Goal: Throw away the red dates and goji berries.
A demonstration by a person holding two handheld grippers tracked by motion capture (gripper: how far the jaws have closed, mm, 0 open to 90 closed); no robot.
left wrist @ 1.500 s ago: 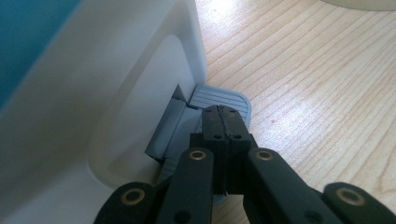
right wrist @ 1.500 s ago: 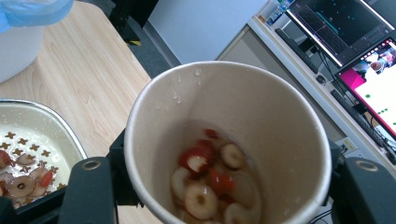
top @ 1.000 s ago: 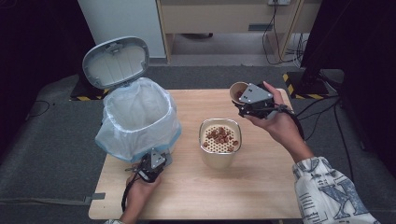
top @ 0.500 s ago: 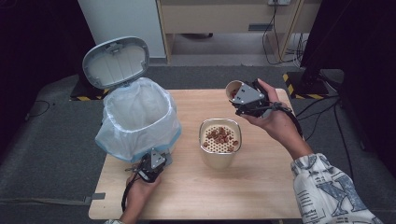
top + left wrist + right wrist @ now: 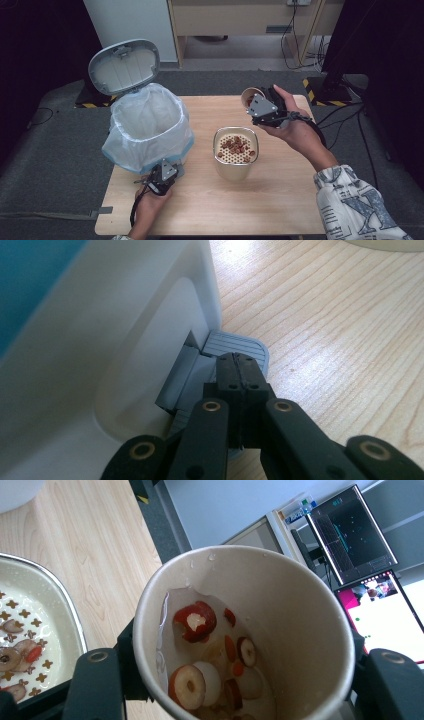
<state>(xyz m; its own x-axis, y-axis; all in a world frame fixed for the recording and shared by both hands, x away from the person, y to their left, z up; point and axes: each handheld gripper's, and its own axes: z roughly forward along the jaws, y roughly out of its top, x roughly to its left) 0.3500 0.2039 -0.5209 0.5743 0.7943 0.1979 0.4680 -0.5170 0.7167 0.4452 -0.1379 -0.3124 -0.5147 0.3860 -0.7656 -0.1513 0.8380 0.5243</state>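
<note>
A white pedal bin (image 5: 147, 125) lined with a pale bag stands at the table's left, its grey lid (image 5: 124, 66) raised. My left gripper (image 5: 169, 170) is shut with nothing in it, and its tip (image 5: 239, 360) rests on the bin's grey pedal (image 5: 250, 344). At the far right my right gripper (image 5: 256, 102) is shut on a paper cup (image 5: 250, 96), tipped on its side with its mouth facing left. Inside the paper cup (image 5: 250, 630) lie red and white fruit slices in a little liquid. A cream container (image 5: 235, 131) with a perforated insert holds several such pieces in the middle.
The wooden table (image 5: 210, 210) has bare surface in front of and behind the container. The container's rim (image 5: 50, 587) lies just below and left of the cup. A monitor (image 5: 350, 530) and cables stand beyond the table's far edge.
The right hand has shifted the cup slightly to the left. The left gripper has stayed on the pedal and the lid is still up.
</note>
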